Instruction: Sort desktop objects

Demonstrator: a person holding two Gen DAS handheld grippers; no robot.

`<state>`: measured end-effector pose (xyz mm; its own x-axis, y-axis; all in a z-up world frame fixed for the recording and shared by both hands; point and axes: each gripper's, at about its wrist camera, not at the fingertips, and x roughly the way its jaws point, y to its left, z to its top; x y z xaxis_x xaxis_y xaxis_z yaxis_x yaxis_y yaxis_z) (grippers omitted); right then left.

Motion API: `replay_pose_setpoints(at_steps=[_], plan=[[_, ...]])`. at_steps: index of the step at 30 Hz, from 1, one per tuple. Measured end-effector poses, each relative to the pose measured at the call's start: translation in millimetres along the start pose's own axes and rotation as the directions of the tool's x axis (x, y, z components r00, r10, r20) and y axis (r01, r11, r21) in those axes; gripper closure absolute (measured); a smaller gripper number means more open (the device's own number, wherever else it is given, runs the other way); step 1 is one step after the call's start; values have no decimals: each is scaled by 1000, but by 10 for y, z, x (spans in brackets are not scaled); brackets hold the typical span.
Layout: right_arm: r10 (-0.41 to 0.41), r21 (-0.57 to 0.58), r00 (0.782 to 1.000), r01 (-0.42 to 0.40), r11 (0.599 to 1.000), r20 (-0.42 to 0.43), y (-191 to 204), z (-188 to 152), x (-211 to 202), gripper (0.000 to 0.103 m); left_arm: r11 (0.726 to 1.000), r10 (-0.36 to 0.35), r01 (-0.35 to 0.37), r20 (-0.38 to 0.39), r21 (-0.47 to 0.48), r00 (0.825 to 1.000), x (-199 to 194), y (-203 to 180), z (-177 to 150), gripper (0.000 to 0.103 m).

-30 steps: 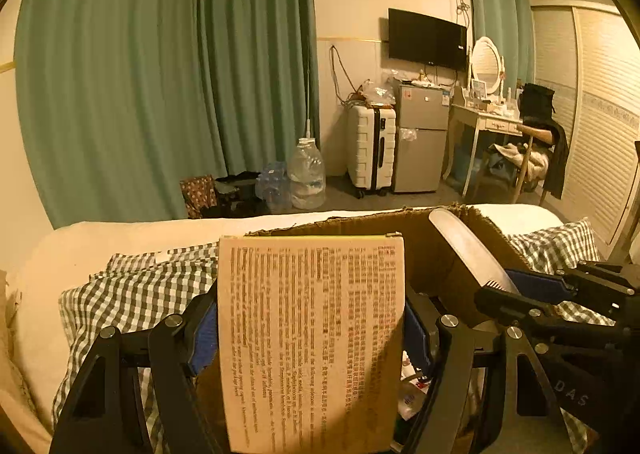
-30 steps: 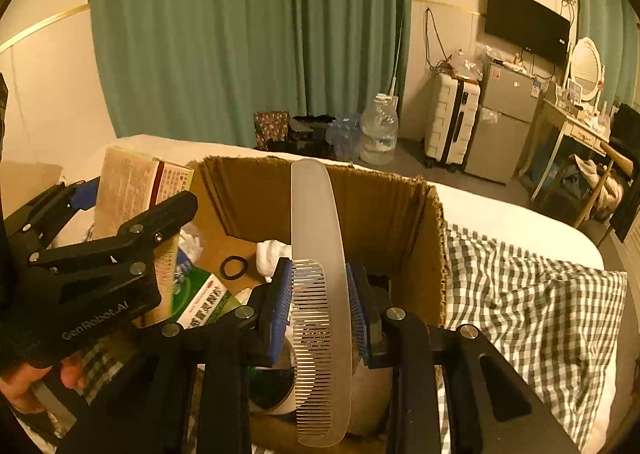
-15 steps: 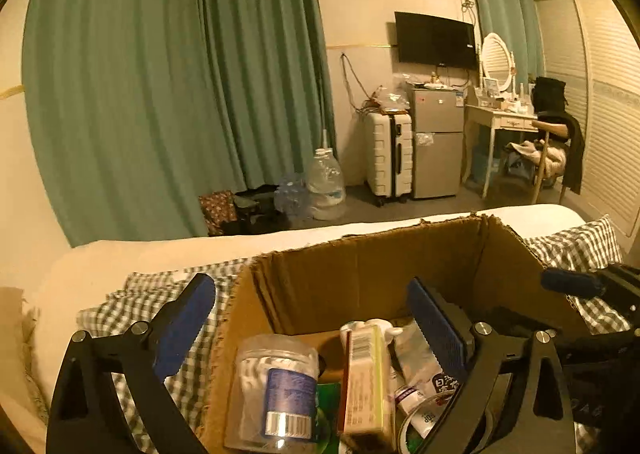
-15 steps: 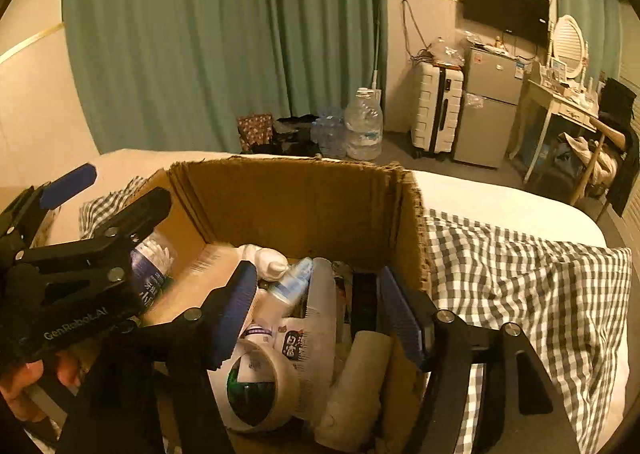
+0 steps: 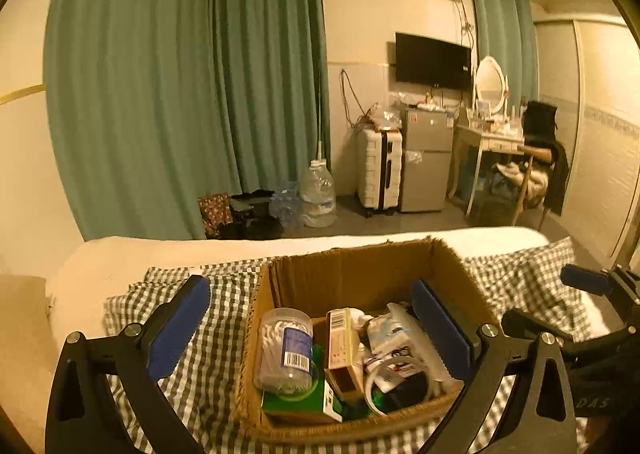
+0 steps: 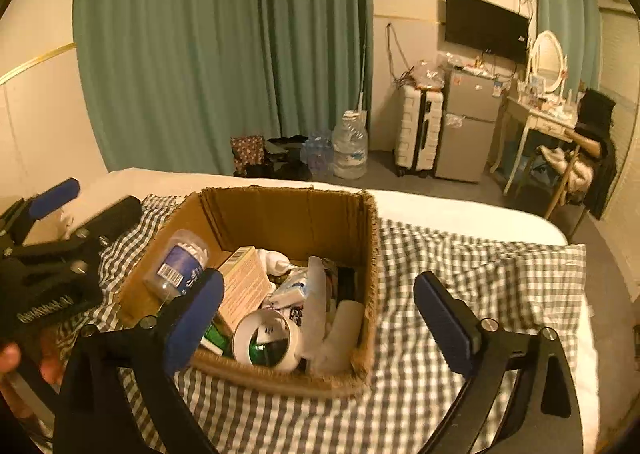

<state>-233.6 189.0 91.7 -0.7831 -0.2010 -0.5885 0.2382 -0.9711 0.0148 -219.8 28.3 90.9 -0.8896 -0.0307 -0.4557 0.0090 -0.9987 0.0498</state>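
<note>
The box [image 6: 296, 213] sits on the checked bedcover [image 6: 460, 274], crammed: a swab jar [image 5: 286, 350] lying against the left wall, a carton [image 5: 340, 338] on edge, a tape roll [image 6: 266, 342], a comb [image 6: 314, 306] slanted over tubes. I judge all of it light; the jar is slick and round, so I'd grip across its sides, the carton across its flat faces, as it may crush. The thin comb wants gripping at its spine. My left gripper [image 5: 308, 330] has just been opening and stands wide, nothing between the pads; my right gripper [image 6: 320, 318] likewise, apart and empty, above the near rim.
</note>
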Motion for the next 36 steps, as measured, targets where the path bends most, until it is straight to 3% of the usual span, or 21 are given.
replay_pose_setpoints(at_steps=[13,17,20,22,24,27,36], plan=[[-56,-12,996,57,998,66,179,-133,-876,0,995,46,-44,24,-94,999,-870,199,-39,0],[-43,73,995,36,997,94,164,-480,-862,0,978,65,-55,45,-201,997,-926,269,-443,0],[-28,194,998,17,981,54,89,-917,-653,0,965,71,-63,24,-255,997,-869,274,-960,0],[-40,192,999,40,981,-4,83,-1144,-508,1,972,56,-57,-12,-228,998,-775,224,-1264,0],[-77,140,996,82,987,-47,106,-1241,-419,1,981,70,-77,-43,-178,997,-696,170,-1372,0],[-87,119,995,93,989,-49,104,-1285,-374,1,985,74,-90,-105,-149,992,-550,130,-1381,0],[-57,85,998,60,995,-36,169,-1322,-305,1,990,71,-85,-124,-113,990,-474,65,-1410,0]])
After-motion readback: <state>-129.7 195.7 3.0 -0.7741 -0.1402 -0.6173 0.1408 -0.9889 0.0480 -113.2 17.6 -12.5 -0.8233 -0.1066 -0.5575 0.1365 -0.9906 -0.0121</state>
